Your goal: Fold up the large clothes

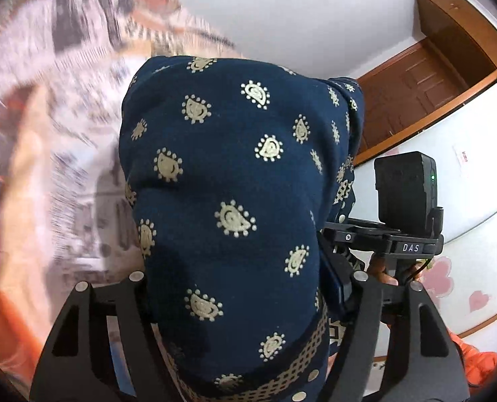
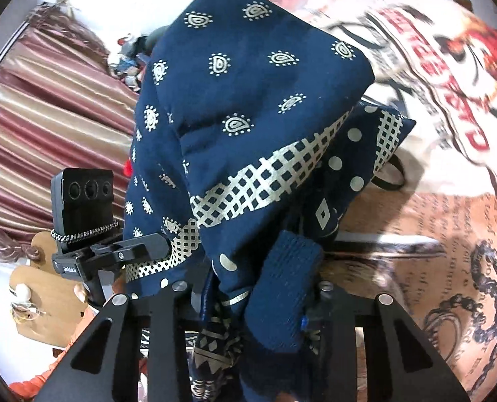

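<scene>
Nearest, the left tool [image 1: 248,301] and right tool [image 2: 248,301] each stand clamped on a bunched fold of the navy patterned garment [image 1: 228,174], which hangs lifted between them above the printed bed cover [image 2: 449,234]. The cloth looks soft, light and limp, so it will sag; hold it at the banded hem [image 2: 248,181] corners. Beyond are a curtain [image 2: 47,110] and door [image 1: 415,83].
</scene>
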{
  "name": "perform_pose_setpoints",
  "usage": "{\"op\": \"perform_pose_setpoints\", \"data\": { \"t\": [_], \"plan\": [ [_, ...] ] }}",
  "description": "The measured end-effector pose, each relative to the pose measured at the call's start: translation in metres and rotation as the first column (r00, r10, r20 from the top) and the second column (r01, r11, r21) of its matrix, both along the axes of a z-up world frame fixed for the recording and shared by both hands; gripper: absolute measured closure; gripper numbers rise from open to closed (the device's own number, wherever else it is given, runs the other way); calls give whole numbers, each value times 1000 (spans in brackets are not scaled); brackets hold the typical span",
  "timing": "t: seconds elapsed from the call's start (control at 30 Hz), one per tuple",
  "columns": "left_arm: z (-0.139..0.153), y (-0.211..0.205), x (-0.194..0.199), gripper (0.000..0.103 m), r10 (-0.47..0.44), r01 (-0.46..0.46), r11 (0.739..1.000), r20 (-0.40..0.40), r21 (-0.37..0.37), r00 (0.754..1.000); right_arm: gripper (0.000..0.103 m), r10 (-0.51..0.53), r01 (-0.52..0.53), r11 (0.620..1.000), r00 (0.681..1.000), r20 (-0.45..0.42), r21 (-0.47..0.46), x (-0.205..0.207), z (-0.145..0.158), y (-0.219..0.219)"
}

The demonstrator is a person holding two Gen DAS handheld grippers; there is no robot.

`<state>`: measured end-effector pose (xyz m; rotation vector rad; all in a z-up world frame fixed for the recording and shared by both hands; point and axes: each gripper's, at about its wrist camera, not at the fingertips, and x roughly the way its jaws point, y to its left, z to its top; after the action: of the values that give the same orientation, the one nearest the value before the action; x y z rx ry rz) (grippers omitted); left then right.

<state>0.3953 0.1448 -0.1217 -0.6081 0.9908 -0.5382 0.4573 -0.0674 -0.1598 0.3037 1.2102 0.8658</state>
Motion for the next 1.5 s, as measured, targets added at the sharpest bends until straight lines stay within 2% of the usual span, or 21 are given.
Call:
{"op": "perform_pose_setpoints", "data": {
  "t": [0.1, 0.2, 0.33, 0.43, 0.53, 0.6, 0.73, 0.83, 0.93, 1.03, 1.1, 1.13, 1.17, 1.2, 1.23, 1.3, 1.33, 1.4, 1.43, 1.5],
  "plan": [
    [25, 26, -22, 32, 39, -40, 999, 26, 15, 999, 69, 31, -32, 999, 998, 48, 25, -9, 27, 32],
    [41, 58, -46, 32, 82, -83, 996, 38, 35, 996, 69, 59, -63, 997, 996, 60, 55, -13, 43, 73],
    [39, 99, -72, 32, 135, -135, 988, 6, 70, 991, 69, 96, -99, 991, 995, 38, 87, -18, 40, 123],
    [17, 119, -81, 32, 169, -165, 983, -48, 82, 984, 69, 125, -122, 987, 992, -29, 101, -17, 12, 158],
    [-21, 149, -92, 32, 191, -183, 980, -123, 73, 974, 69, 164, -156, 984, 982, -99, 84, -16, -23, 198],
    [-51, 166, -94, 32, 203, -196, 979, -178, 56, 963, 69, 184, -176, 982, 970, -159, 61, -12, -55, 225],
    [-100, 183, -92, 32, 216, -217, 976, -253, 26, 943, 69, 195, -202, 979, 957, -213, -11, -9, -100, 258],
    [-100, 182, -99, 32, 195, -188, 981, -205, 54, 959, 63, 211, -227, 972, 955, -209, -55, -4, -115, 271],
    [-82, 175, -110, 30, 202, -176, 971, -156, 164, 967, 55, 244, -261, 963, 952, -182, -73, 0, -112, 266],
    [-64, 173, -112, 30, 224, -185, 938, -104, 294, 969, 54, 257, -269, 954, 961, -101, -130, -6, -87, 256],
    [-43, 171, -127, 31, 258, -228, 879, -17, 418, 966, 54, 257, -258, 951, 966, -30, -172, -11, -65, 250],
    [-30, 169, -137, 31, 274, -259, 836, 40, 485, 961, 54, 260, -251, 949, 965, 20, -190, -16, -50, 249],
    [-24, 168, -146, 31, 281, -277, 807, 74, 522, 957, 54, 265, -250, 947, 963, 52, -203, -17, -48, 253],
    [-13, 164, -156, 31, 284, -300, 778, 117, 553, 952, 54, 275, -250, 943, 957, 91, -220, -28, -33, 255],
    [-5, 159, -166, 31, 284, -315, 760, 146, 569, 948, 53, 294, -257, 936, 946, 135, -239, -43, -23, 261],
    [0, 150, -182, 30, 280, -327, 732, 174, 598, 944, 51, 363, -296, 913, 904, 227, -281, -71, -4, 281],
    [-6, 145, -177, 30, 274, -323, 729, 175, 604, 946, 49, 388, -310, 903, 886, 254, -297, -85, -8, 256],
    [-16, 130, -184, 30, 245, -291, 737, 160, 611, 956, 45, 457, -342, 873, 823, 337, -349, -119, -7, 262],
    [-22, 123, -185, 30, 235, -278, 745, 152, 606, 960, 43, 500, -369, 853, 782, 372, -369, -138, -11, 275],
    [-38, 113, -192, 30, 232, -267, 758, 137, 595, 963, 42, 544, -401, 827, 748, 380, -393, -164, -12, 276]
  ]
}}
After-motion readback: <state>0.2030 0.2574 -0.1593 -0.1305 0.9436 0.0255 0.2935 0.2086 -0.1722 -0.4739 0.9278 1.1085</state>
